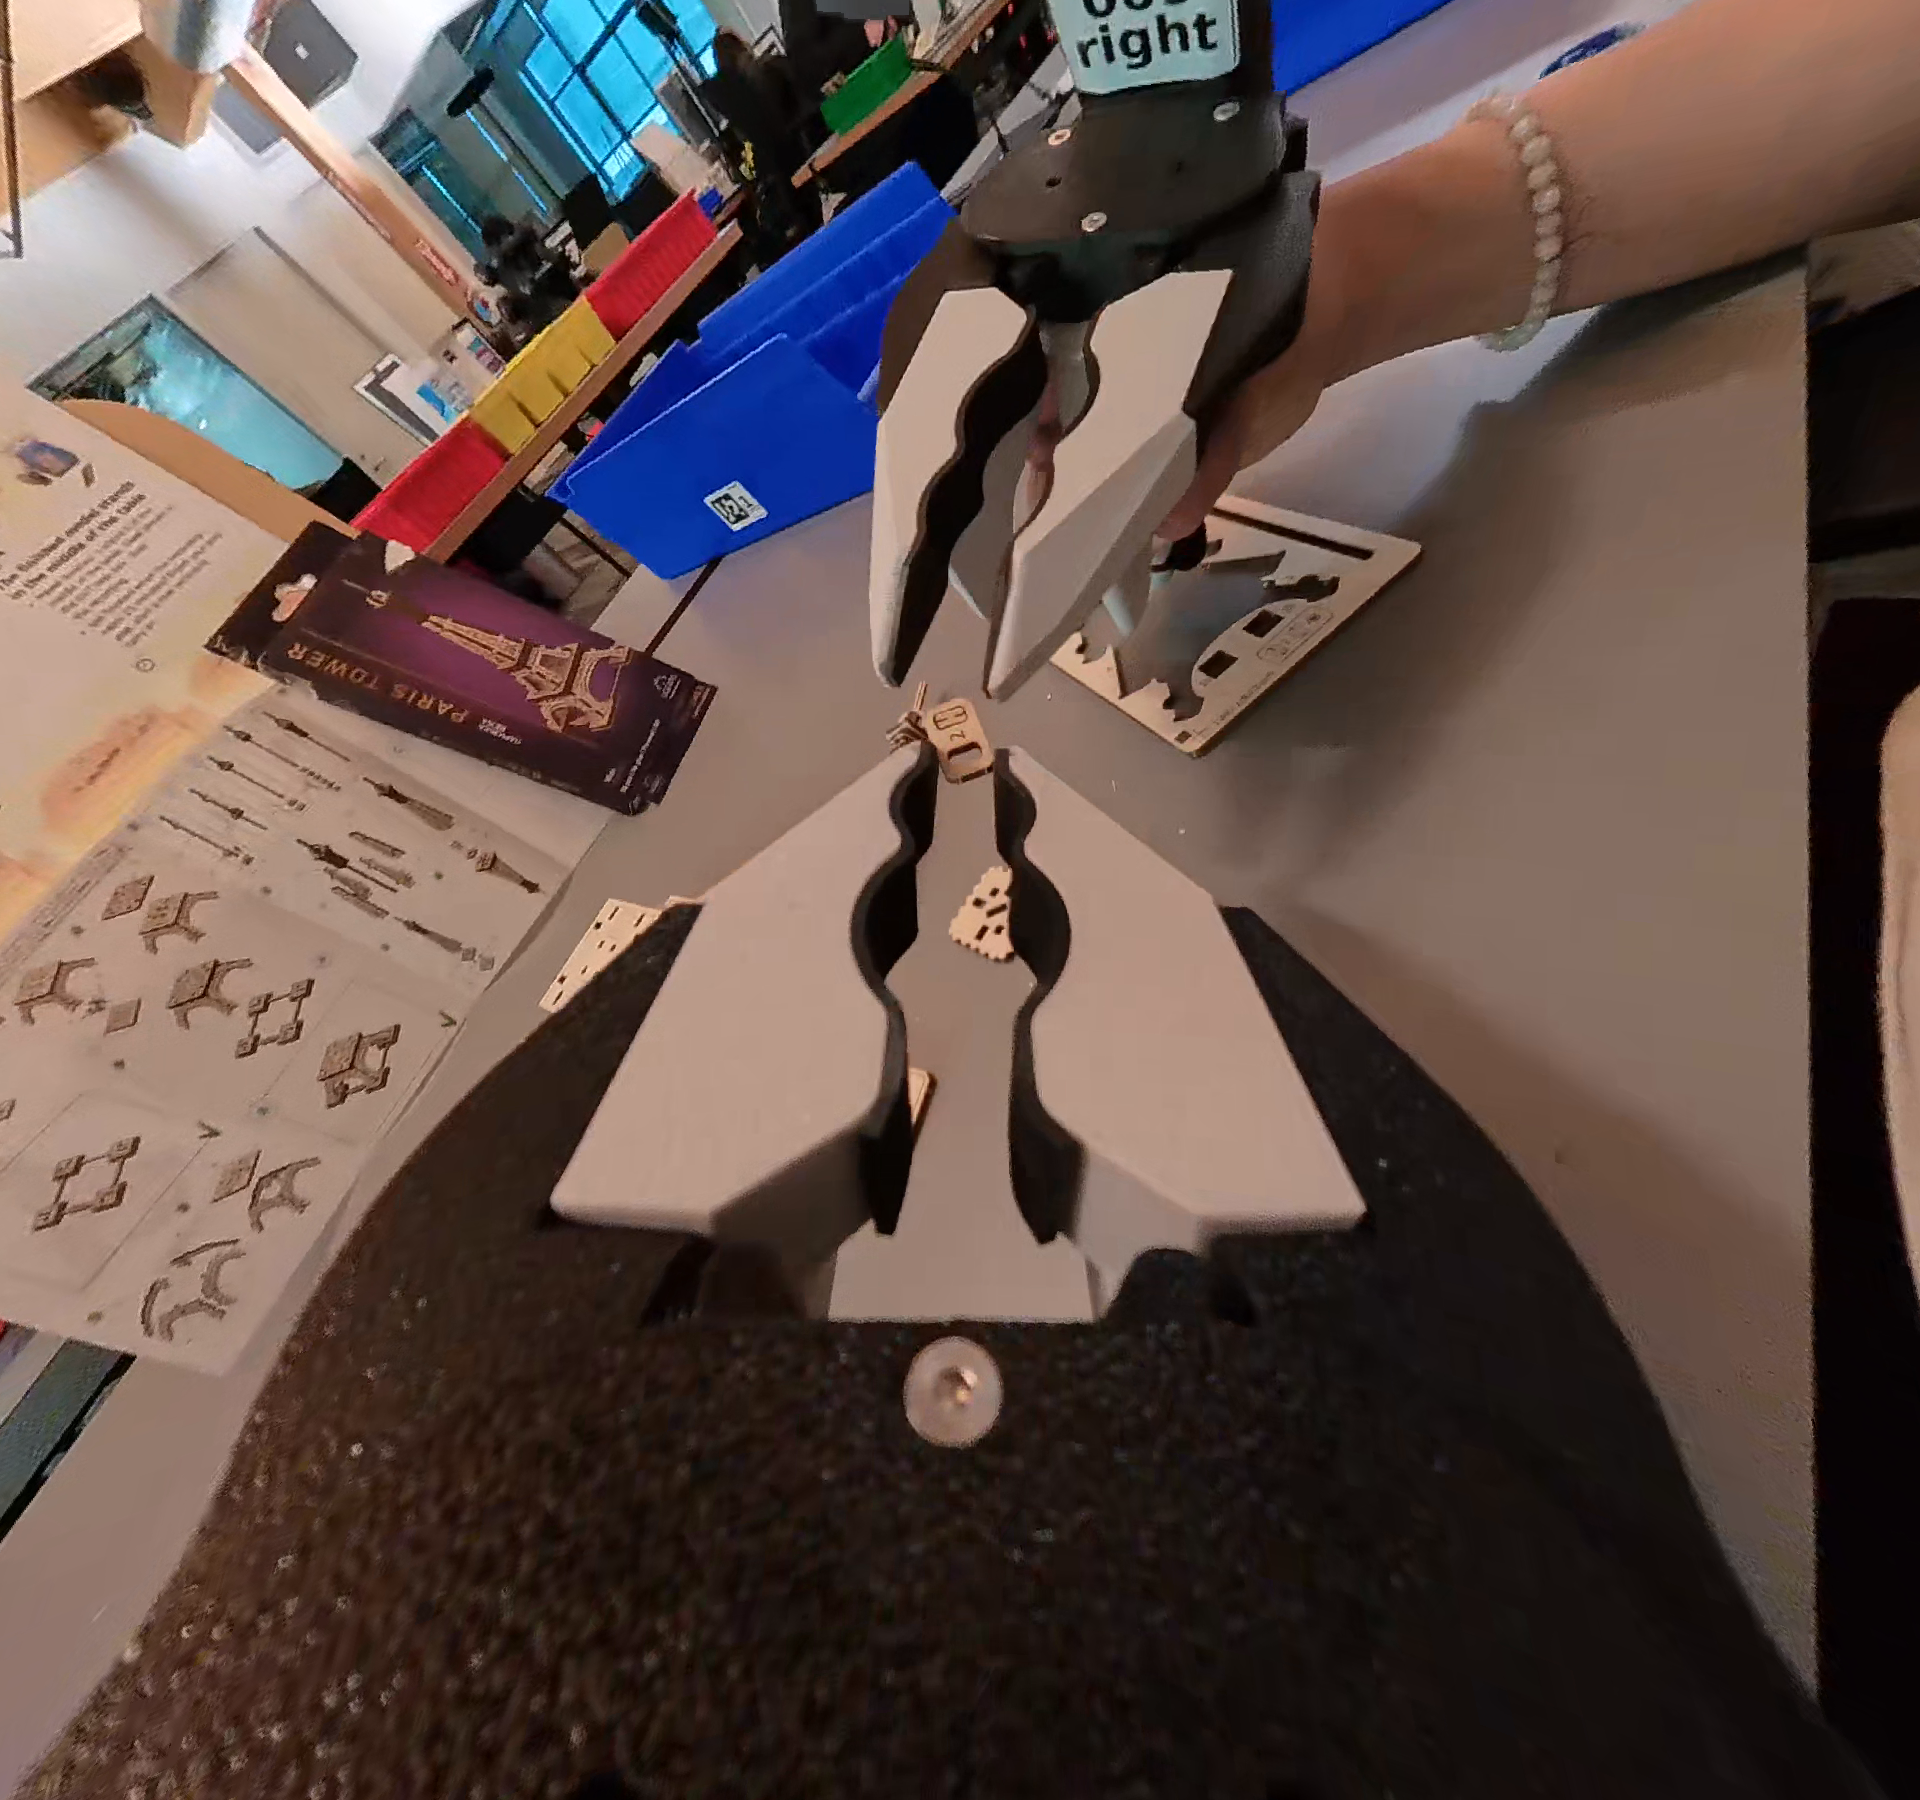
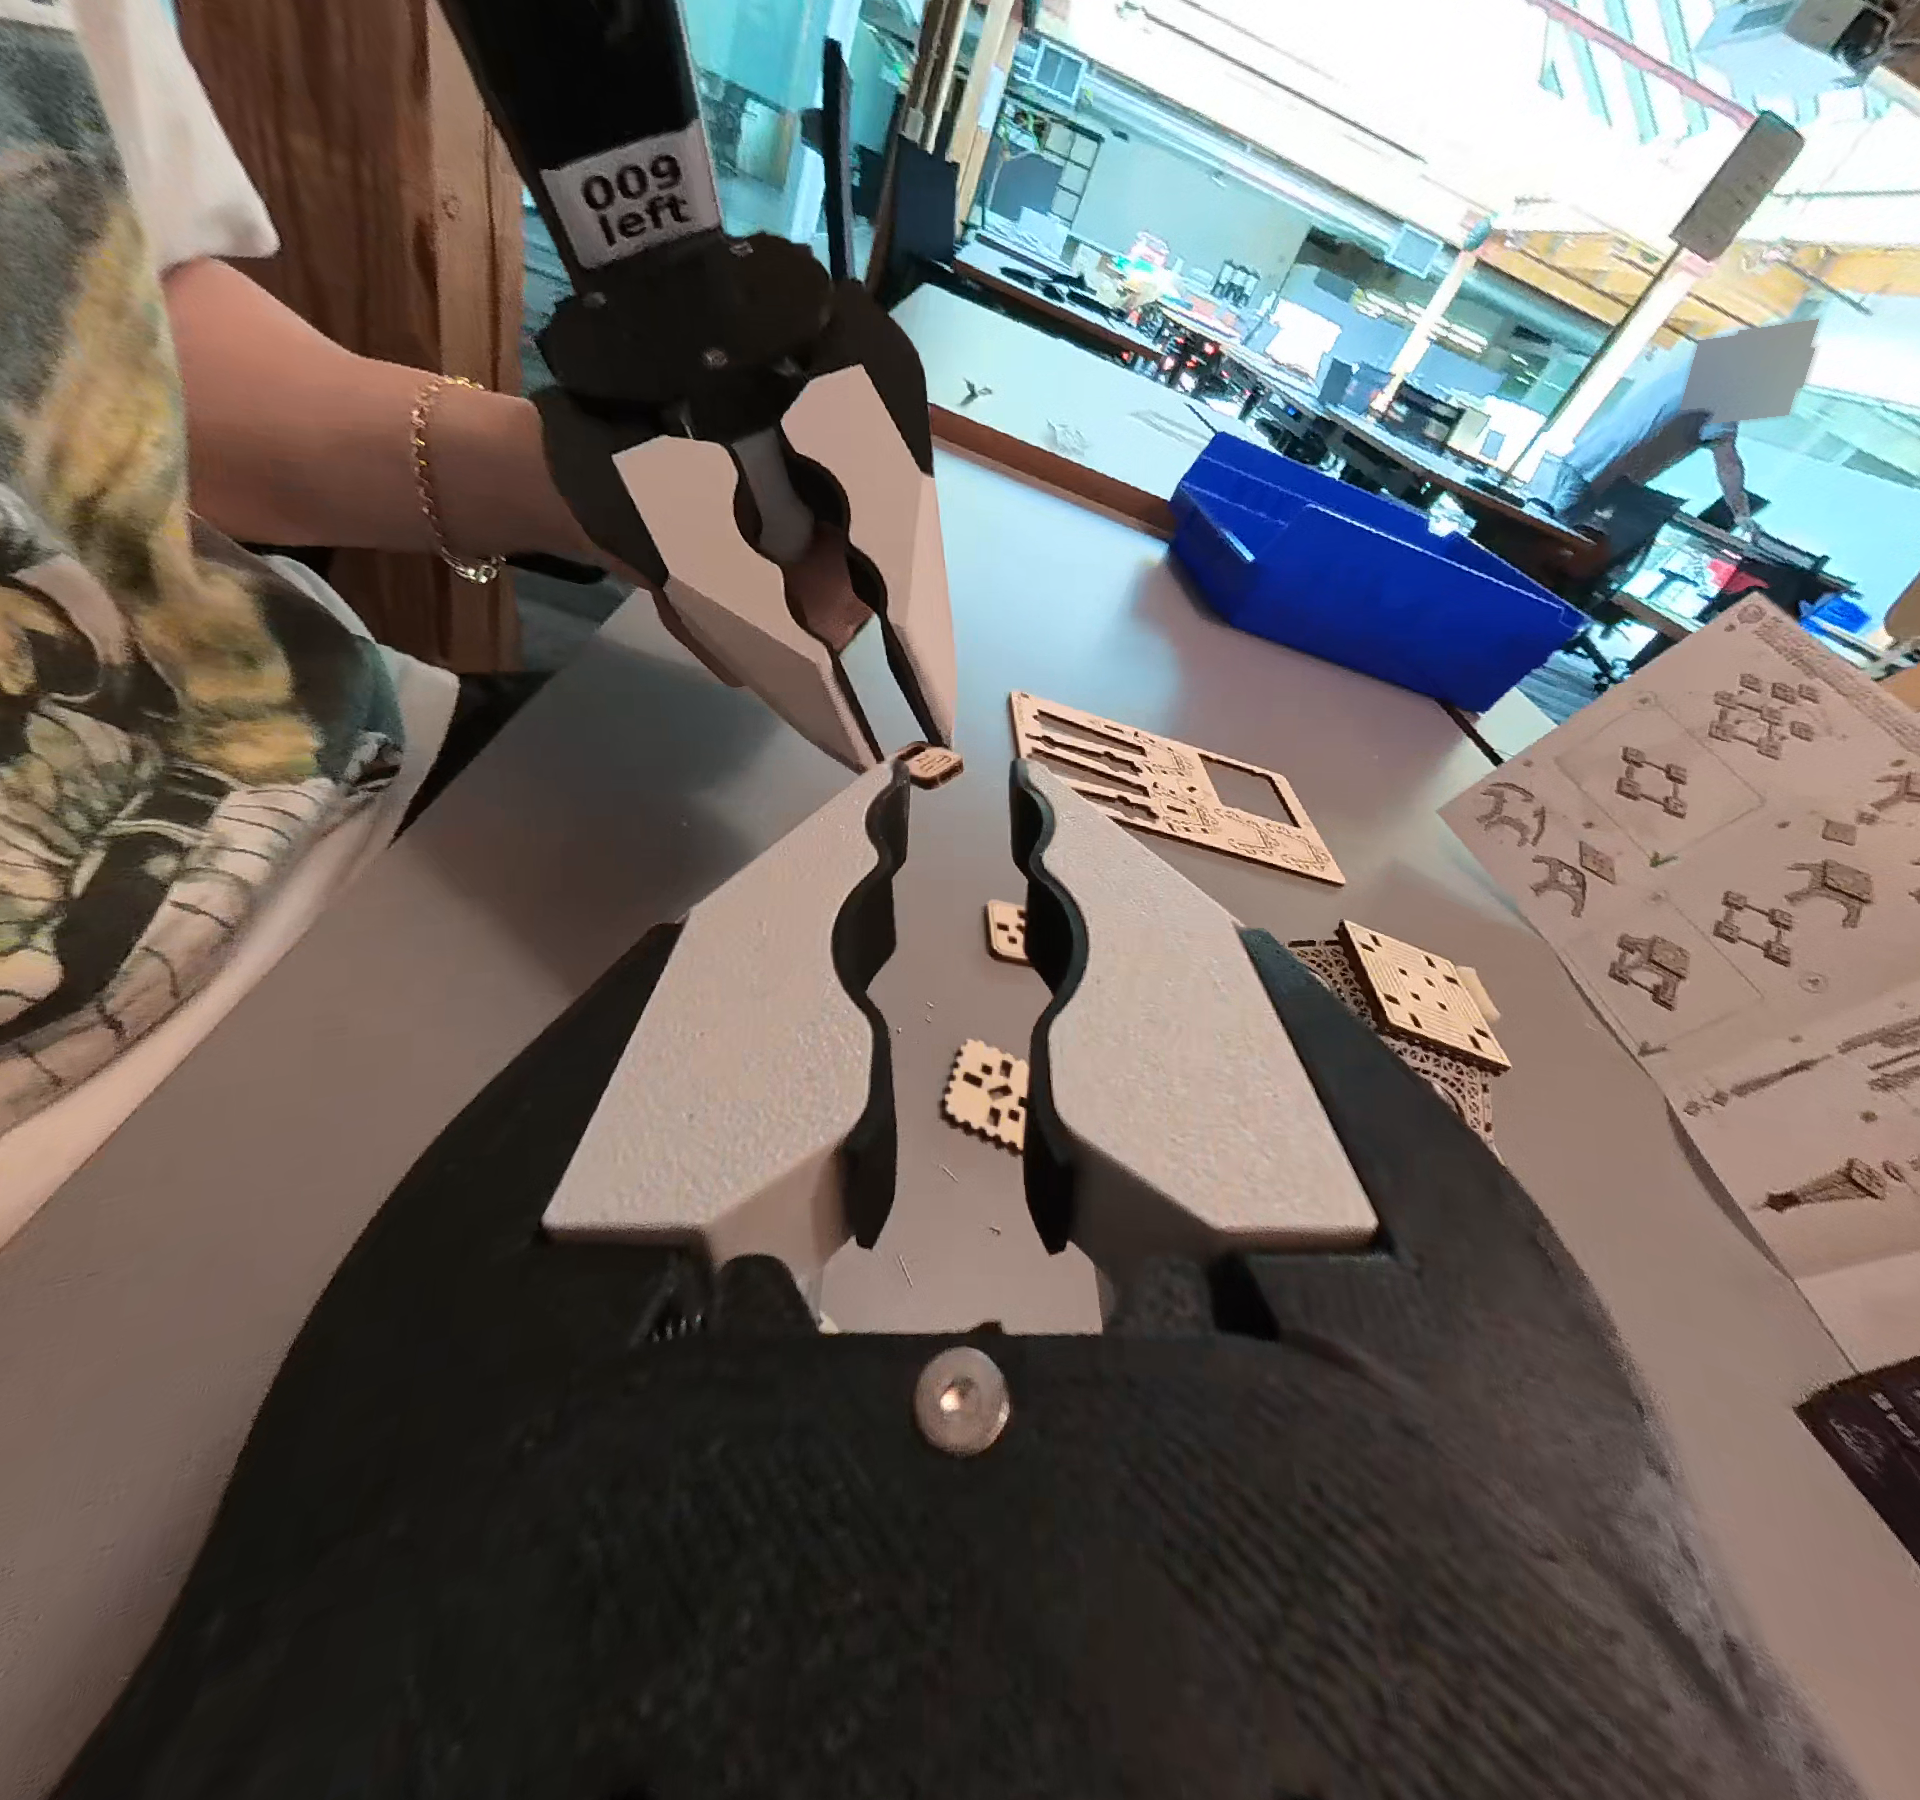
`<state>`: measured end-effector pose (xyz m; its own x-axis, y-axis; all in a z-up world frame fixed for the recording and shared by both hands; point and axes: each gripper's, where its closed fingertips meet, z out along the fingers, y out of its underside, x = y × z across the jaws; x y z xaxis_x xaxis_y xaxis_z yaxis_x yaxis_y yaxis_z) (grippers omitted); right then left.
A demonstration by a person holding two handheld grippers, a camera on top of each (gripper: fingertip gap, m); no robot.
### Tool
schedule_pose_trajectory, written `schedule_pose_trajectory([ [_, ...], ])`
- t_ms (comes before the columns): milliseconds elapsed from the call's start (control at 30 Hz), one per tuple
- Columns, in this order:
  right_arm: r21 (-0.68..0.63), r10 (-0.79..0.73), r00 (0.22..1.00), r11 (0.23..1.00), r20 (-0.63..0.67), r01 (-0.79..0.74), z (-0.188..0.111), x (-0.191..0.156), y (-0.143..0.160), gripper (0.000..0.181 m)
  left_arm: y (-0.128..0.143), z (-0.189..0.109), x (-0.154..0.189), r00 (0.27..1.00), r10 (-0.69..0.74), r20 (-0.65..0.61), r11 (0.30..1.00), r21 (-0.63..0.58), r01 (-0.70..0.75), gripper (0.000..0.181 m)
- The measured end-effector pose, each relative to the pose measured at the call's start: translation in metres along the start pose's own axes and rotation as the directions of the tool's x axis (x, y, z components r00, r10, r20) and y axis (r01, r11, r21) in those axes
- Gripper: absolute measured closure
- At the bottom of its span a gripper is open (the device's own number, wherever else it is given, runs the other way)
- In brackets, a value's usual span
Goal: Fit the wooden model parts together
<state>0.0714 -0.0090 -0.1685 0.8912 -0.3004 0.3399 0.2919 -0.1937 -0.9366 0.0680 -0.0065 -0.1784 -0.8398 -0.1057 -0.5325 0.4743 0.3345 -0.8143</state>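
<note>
Grey table (image 2: 623,877) fills both views, with a busy workshop behind it. Pinched in the tips of the left gripper (image 1: 951,763) is a small wooden piece (image 1: 958,742), held up above the middle of the table. The right gripper (image 2: 956,779) is open a little, and its tips sit just beside the piece, one on each side of it. The piece's long side seems to run toward the right gripper, but it is tiny, so I cannot be sure. Below lie two small dotted squares (image 2: 987,1096). A cut-out wooden sheet (image 2: 1174,784) lies farther out, and a half-built tower (image 2: 1423,1002) rests near the paper guide (image 2: 1714,877). By the far edge sits a blue bin (image 2: 1371,566); I cannot see inside it.
</note>
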Motion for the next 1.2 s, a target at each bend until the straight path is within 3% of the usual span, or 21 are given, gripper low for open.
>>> schedule_pose_trajectory([
  [100,-0.005,0.045,0.999,0.999,0.006,-0.045,-0.001,0.001,-0.001,0.168,-0.002,-0.001,-0.003,0.999,0.033,0.025,0.999,0.002,-0.033,0.173],
  [233,0.014,0.165,0.985,0.986,-0.044,-0.164,0.000,0.013,-0.003,0.170,0.001,0.001,-0.011,0.963,0.236,0.128,0.970,-0.096,-0.224,0.173],
  [367,0.021,0.275,0.960,0.961,-0.047,-0.275,0.003,0.017,0.000,0.162,0.005,0.002,-0.022,0.853,0.470,0.226,0.873,-0.260,-0.412,0.173],
  [500,0.025,0.321,0.943,0.947,-0.091,-0.320,0.003,0.025,0.003,0.162,0.000,0.007,-0.019,0.747,0.618,0.245,0.779,-0.322,-0.539,0.173],
  [733,0.012,0.311,0.946,0.950,-0.088,-0.311,0.003,0.023,0.004,0.164,-0.001,0.009,-0.019,0.709,0.658,0.253,0.747,-0.345,-0.569,0.173],
  [900,-0.007,0.283,0.956,0.959,-0.069,-0.285,0.005,0.018,0.006,0.180,-0.001,0.010,-0.017,0.676,0.694,0.247,0.714,-0.357,-0.602,0.173],
  [967,-0.005,0.306,0.950,0.952,-0.068,-0.307,0.004,0.018,0.007,0.174,-0.002,0.010,-0.016,0.672,0.699,0.245,0.710,-0.347,-0.613,0.173],
  [1033,0.001,0.363,0.931,0.932,-0.036,-0.363,0.003,0.017,0.007,0.154,-0.007,0.008,-0.013,0.663,0.704,0.253,0.708,-0.312,-0.633,0.173],
  [1200,0.038,0.379,0.924,0.924,0.052,-0.381,0.001,0.008,-0.003,0.170,-0.010,0.007,-0.010,0.662,0.708,0.244,0.706,-0.255,-0.661,0.173],
])
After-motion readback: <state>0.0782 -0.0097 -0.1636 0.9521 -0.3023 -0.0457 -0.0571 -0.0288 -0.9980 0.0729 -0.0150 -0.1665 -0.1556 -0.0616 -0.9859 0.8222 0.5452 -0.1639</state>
